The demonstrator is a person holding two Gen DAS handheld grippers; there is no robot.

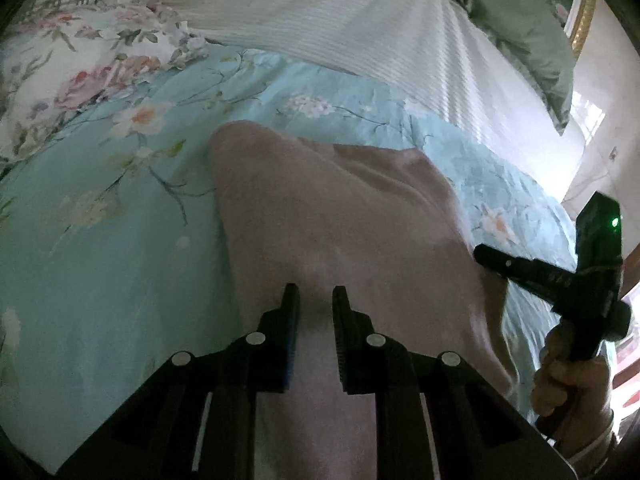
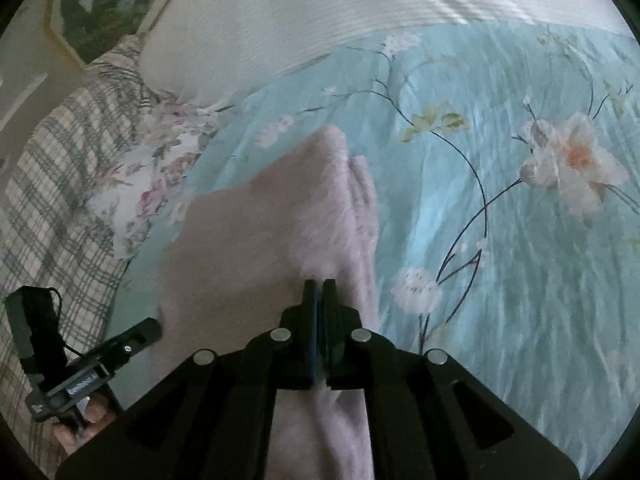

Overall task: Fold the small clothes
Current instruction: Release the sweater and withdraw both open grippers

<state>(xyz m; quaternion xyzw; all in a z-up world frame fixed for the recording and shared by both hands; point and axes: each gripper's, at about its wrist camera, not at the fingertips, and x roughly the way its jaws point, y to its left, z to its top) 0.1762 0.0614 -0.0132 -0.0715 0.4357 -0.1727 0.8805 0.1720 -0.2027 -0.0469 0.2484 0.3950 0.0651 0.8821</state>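
Holding the pink cloth on the bed, we clamp its edge with our right hand-held gripper; our left hand-held gripper straddles it, unclenched, cloth stretching toward twelve o'clock.

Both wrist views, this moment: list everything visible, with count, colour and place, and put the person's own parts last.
Pink garment: one, pale pink, fuzzy, lying on the bedspread and running under both claws.
Bedspread: one, light blue with white and peach flowers, covering the bed.
Ribbed blanket: one, white, across the far side of the bed.
Floral pillow: one, white with pink flowers, far left in the left wrist view.
Plaid fabric: one, cream with green checks, left edge of the right wrist view.
Green cushion: one, sage green, upper right.
Left claw: black, gap between its fingers, garment beneath.
Right claw: black, shut on the pink garment.
Right hand: gripping its handle, lower right.
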